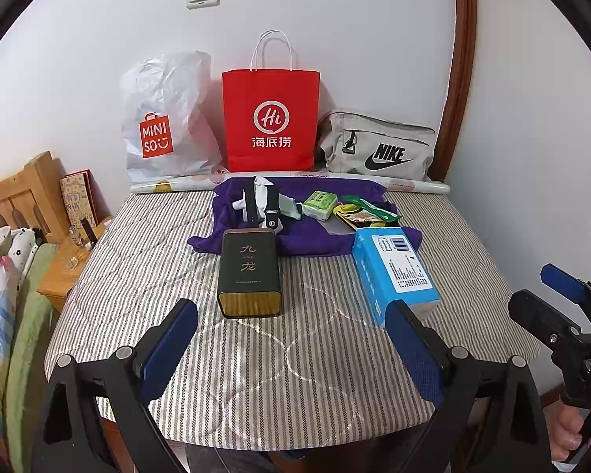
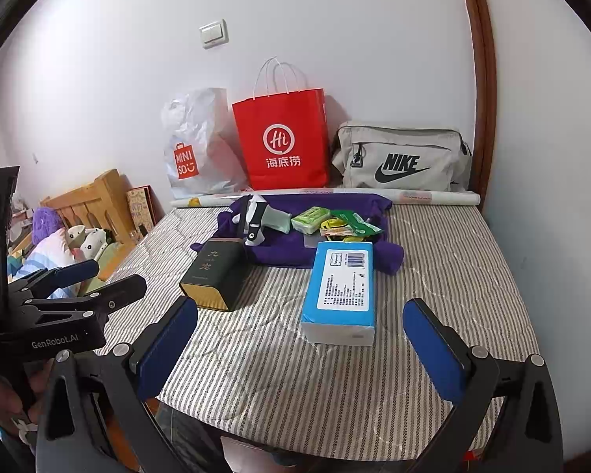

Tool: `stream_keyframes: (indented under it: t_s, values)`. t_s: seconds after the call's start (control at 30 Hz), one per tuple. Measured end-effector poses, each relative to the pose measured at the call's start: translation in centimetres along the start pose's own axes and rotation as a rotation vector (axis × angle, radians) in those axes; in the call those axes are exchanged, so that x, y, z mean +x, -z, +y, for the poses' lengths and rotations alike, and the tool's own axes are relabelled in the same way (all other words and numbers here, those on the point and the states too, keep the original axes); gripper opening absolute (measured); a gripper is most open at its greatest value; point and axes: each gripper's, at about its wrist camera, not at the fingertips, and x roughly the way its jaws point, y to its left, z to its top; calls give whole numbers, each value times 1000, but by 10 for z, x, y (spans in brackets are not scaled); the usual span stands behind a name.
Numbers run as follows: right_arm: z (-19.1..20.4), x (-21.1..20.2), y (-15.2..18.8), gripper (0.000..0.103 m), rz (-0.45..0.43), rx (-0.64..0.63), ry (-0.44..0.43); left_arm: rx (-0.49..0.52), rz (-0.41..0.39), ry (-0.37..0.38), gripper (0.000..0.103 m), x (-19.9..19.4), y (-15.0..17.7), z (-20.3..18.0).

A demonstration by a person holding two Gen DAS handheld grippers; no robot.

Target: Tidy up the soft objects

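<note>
We hold the left tool [image 1: 291,351] and right tool [image 2: 299,349] spread wide and empty above the striped bench [image 1: 295,354], with the purple cloth [image 1: 252,232] crumpled at twelve o'clock beyond the blue tissue pack [image 2: 341,287].

The purple cloth [image 1: 303,232] lies partly hidden under the packets; small print on the blue box [image 2: 341,282] is unreadable.

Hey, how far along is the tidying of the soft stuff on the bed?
Nothing looks done yet. The purple cloth lies crumpled under the green packets, and the blue tissue pack and dark box sit loose on the striped mattress. Nothing is in hand: the left hand-held gripper and right hand-held gripper hover open and empty. All sorting is left.
</note>
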Motion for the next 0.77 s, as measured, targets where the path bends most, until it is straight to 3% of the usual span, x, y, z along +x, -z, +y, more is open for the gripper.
stream_keyframes:
  t_s: [0.77]
  values:
    - [-1, 2, -1, 102, 5, -5, -8, 8, -9, 0, 96, -2, 0, -1]
